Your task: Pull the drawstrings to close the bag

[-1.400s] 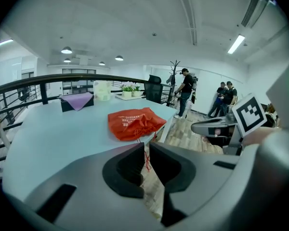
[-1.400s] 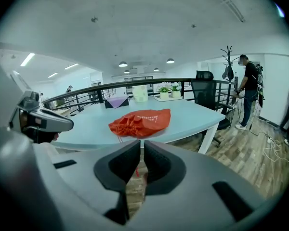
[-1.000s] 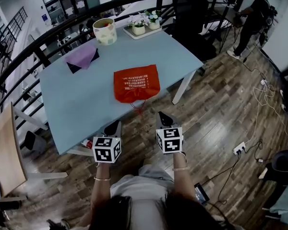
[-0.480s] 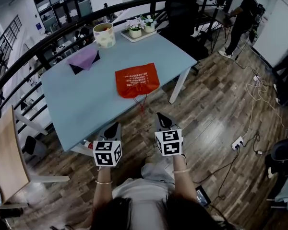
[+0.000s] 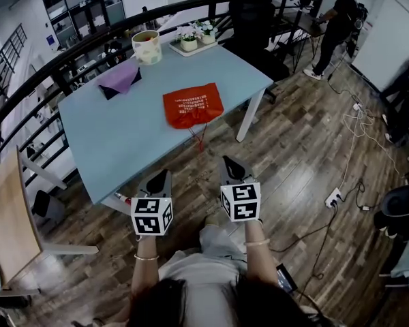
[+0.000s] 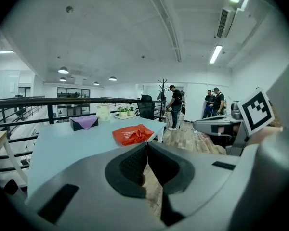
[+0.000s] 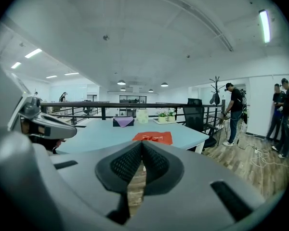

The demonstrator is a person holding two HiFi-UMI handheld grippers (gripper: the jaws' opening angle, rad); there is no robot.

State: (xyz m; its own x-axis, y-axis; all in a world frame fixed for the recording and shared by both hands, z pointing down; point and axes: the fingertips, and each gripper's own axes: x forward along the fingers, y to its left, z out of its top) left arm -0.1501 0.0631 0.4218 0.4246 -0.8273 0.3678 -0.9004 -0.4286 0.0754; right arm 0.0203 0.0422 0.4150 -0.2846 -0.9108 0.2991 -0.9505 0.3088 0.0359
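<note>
Short of the table (image 5: 102, 148), left gripper (image 5: 165, 175) and right gripper (image 5: 229, 161) clenched empty; bag (image 5: 192, 104), cup (image 5: 147, 46), plants (image 5: 195, 38) beyond

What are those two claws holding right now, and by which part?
Nothing. The left claw and right claw are both shut and empty, well apart from the red fabric drawstring bag, which lies on the pale blue table.

A light blue table (image 5: 123, 142) fills the upper left of the head view, standing on a dark wooden plank floor (image 5: 307, 148); a black railing (image 5: 191, 1) curves behind it; a black office chair (image 5: 249, 12) stands at top centre; white cables (image 5: 358, 114) trail at right; a ceiling strip light (image 6: 216, 53) glows at upper right of the left gripper view
</note>
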